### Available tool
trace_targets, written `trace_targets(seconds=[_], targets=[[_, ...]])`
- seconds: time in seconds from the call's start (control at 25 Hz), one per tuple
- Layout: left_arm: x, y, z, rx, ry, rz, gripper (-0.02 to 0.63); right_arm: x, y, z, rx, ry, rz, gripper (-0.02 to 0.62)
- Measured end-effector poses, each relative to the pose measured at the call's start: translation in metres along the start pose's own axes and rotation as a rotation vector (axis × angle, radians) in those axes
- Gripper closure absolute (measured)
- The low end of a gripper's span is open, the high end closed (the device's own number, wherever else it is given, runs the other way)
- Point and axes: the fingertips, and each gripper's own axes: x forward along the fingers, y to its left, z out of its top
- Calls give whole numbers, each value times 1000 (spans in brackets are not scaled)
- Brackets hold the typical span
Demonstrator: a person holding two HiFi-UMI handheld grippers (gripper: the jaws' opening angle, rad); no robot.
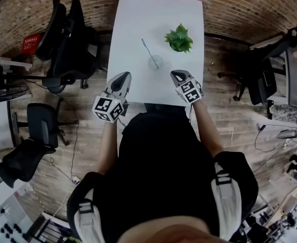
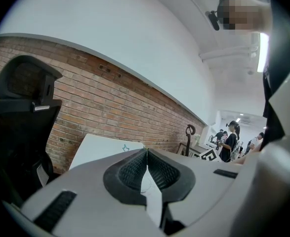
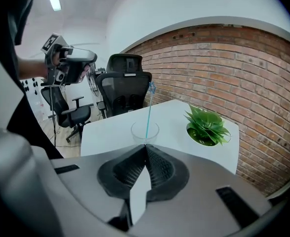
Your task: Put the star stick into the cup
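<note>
The star stick (image 1: 149, 52) stands in the clear cup (image 1: 155, 62), leaning toward the far left, its star end above the rim. The cup sits near the middle of the white tabletop (image 1: 138, 19), with a small green plant (image 1: 179, 38) just beyond it to the right, apart from it.

The left hand-held gripper (image 1: 122, 76) hangs over the near left part of the tabletop. Its jaws are pressed together at the tips with nothing between them. Its own view looks up past the tabletop's edge (image 2: 98, 149) at a brick wall (image 2: 110, 100) and a black chair (image 2: 21, 117).

The right hand-held gripper (image 1: 176, 74) is over the near right part, well short of the cup. Its jaws also meet at the tips and hold nothing. In its own view the cup (image 3: 145, 131) stands straight ahead just past the jaw tips, the blue stick (image 3: 148, 110) rising out of it, and the plant (image 3: 206, 125) sits to the right.
</note>
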Motion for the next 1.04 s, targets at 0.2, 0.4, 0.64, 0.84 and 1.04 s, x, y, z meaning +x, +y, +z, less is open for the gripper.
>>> trace_targets(seconds=[0.2,0.4,0.64,0.84,1.04], targets=[[4,-7,-4,2,11,2,581,-7,-2,1,-8,-16,15,597],[11,-18,-4,5,22,6,581,-16,-8,6,1,-47,29,597],[19,-37,3,14,30,15,581,-30,-25,-1,35,-77,41,597],[29,-47,8,6,20,47,581,-40,-37,-7,30,-76,67,597],[36,-56,10,-6,17,73,581,-49,-44,-7,18,-72,94,597]])
